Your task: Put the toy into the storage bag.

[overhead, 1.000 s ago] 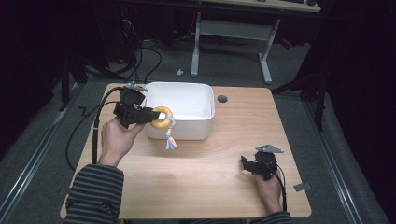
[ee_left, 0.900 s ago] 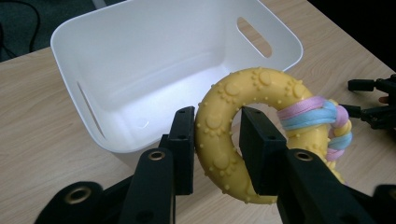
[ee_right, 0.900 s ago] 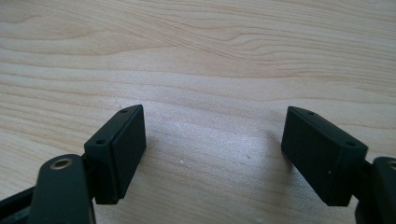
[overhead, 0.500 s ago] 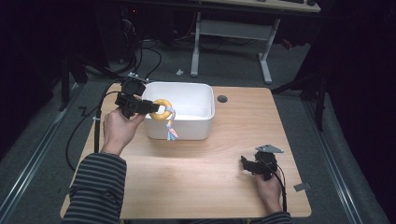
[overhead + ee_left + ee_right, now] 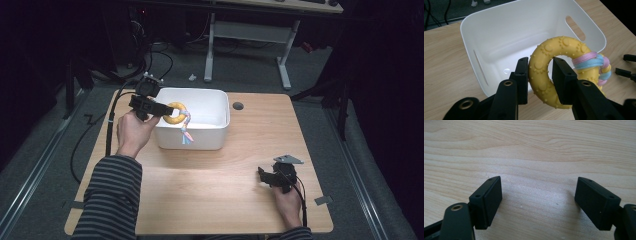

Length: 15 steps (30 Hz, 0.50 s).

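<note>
Over the near-left rim of the white bin, the left tool is clamped on the yellow ring toy. Left gripper view: jaws pinch the ring's left side, one jaw outside, one through the hole; toy has raised sun bumps and a pastel braided cord knotted on its far side. Bin interior under it looks bare.

Change vs earlier frames: hand plus toy have shifted up and toward the bin's far-left corner. A second ago the ring sat lower, against the bin's front-left edge, cord trailing down the outside wall. Now the ring is higher and partly over the opening, though the cord's tail hangs down the front wall outside.

Judgement: carry phase almost done, drop into bin is next. Needs a bit more travel inward so cord clears the rim, else it may snag or drag the toy out.

Right tool rests on the bench near the front-right corner, jaws wide apart, nothing between them; right gripper view shows bare wood under it. No change there.
</note>
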Tool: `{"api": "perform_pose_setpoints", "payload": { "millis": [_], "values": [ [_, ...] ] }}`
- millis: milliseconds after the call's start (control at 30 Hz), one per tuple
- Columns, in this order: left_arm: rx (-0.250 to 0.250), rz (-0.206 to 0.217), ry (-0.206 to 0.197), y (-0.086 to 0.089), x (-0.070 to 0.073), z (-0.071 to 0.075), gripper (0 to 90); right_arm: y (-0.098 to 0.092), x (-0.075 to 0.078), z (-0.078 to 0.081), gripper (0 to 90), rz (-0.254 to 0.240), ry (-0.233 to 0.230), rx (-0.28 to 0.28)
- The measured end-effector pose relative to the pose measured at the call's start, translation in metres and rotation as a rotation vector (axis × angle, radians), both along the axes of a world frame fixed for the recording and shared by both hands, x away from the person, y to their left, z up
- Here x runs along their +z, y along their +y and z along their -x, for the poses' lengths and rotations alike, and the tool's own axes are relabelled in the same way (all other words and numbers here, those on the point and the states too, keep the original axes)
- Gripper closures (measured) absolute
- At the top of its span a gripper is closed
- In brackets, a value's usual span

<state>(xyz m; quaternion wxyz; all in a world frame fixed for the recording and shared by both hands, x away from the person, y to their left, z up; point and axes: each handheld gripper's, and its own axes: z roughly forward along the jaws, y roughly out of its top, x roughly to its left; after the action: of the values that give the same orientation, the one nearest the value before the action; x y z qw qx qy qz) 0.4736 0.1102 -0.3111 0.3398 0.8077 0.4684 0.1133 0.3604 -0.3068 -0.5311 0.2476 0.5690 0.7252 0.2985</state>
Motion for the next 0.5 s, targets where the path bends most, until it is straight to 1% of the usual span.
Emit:
{"api": "perform_pose_setpoints", "payload": {
  "millis": [100,233,367,467,500],
  "values": [
    [0.005,0.019,0.011,-0.001,0.0,-0.005,67.1,0.0,0.0,0.0,22.0,0.0,0.0,0.001],
    [0.027,0.021,0.015,-0.002,-0.001,-0.012,67.2,0.0,0.0,0.0,22.0,0.0,0.0,0.001],
    [0.052,0.024,0.025,-0.004,-0.005,-0.019,67.3,0.0,0.0,0.0,22.0,0.0,0.0,0.001],
    [0.07,0.019,0.029,-0.005,-0.009,-0.025,68.4,0.0,0.0,0.0,22.0,0.0,0.0,0.001],
    [0.07,0.019,0.029,-0.005,-0.009,-0.025,68.5,0.0,0.0,0.0,22.0,0.0,0.0,0.001]
  ]
}}
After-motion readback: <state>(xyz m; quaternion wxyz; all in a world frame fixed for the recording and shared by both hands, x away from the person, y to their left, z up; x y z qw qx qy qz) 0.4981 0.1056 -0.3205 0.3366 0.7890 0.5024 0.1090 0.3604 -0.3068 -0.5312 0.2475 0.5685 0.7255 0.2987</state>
